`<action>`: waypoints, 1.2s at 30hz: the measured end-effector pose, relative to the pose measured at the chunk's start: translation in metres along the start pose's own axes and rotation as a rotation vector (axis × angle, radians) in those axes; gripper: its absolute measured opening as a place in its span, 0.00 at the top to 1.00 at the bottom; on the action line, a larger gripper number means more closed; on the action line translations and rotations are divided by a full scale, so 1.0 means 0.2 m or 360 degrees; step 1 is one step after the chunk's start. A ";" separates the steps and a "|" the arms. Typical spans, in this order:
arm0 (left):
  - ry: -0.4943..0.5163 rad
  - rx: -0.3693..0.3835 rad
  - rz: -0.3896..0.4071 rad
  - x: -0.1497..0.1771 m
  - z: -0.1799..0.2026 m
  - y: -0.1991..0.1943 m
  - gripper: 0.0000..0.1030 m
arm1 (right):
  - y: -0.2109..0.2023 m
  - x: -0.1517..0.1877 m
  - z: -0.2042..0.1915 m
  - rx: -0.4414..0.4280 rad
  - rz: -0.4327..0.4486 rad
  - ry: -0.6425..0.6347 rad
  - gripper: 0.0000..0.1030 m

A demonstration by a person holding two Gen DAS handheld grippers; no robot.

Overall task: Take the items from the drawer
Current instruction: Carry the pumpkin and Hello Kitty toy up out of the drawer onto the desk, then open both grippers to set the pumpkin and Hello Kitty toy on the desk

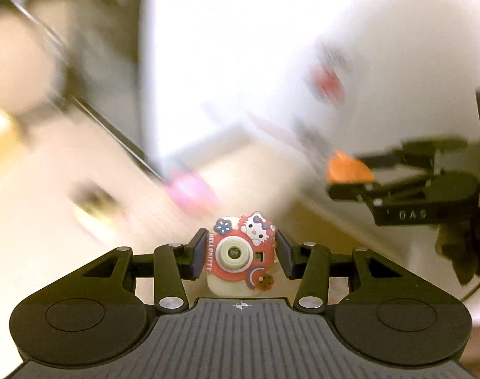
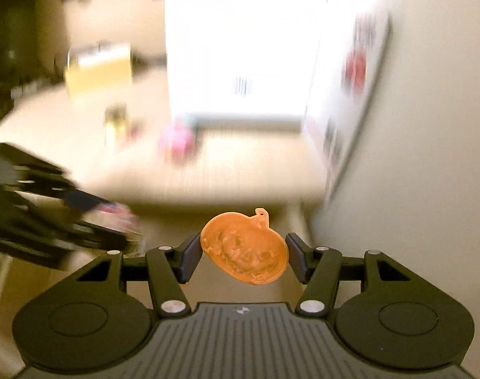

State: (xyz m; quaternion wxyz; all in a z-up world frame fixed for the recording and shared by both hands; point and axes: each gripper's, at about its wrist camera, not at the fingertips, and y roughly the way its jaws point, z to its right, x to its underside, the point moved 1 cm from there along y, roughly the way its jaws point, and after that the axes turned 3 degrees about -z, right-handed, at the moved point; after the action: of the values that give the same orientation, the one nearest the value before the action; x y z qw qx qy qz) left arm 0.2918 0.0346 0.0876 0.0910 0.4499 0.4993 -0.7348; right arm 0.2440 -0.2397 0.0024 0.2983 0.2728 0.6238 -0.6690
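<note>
My left gripper [image 1: 241,254] is shut on a small red and cream toy camera [image 1: 241,254] with a cat figure on top, held in the air between both pads. My right gripper [image 2: 243,256] is shut on a flat orange pumpkin charm [image 2: 244,248], gripped by its edges. In the left wrist view the right gripper [image 1: 350,173] shows at the right with the orange pumpkin charm [image 1: 349,167] in it. The left gripper [image 2: 113,221] appears blurred at the left of the right wrist view. No drawer can be made out in the motion blur.
A light tabletop [image 2: 240,170] lies below and ahead, with a pink object [image 2: 177,142], a small yellowish item [image 2: 117,123] and a yellow box [image 2: 98,69] on it. A white box [image 2: 243,53] stands at the back. A pale wall [image 2: 429,158] is on the right.
</note>
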 end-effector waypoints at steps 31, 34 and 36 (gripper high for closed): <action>-0.0493 -0.0532 0.0060 0.19 -0.65 0.15 0.51 | 0.82 -0.36 -0.16 -0.0135 -0.0156 -0.0112 0.39; -0.0438 -0.0555 0.0134 0.17 -0.62 0.08 0.51 | 0.73 -0.37 -0.17 -0.0092 -0.0072 -0.0164 0.33; -0.0422 -0.0567 0.0143 0.15 -0.60 0.06 0.51 | 0.66 -0.36 -0.17 -0.0070 -0.0022 -0.0186 0.29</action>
State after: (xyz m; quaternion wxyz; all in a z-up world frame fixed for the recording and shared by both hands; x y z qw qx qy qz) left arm 0.3486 0.1365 0.0455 0.2665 0.3481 0.5843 -0.6829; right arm 0.3906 -0.2065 -0.0362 0.3355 0.2225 0.6216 -0.6719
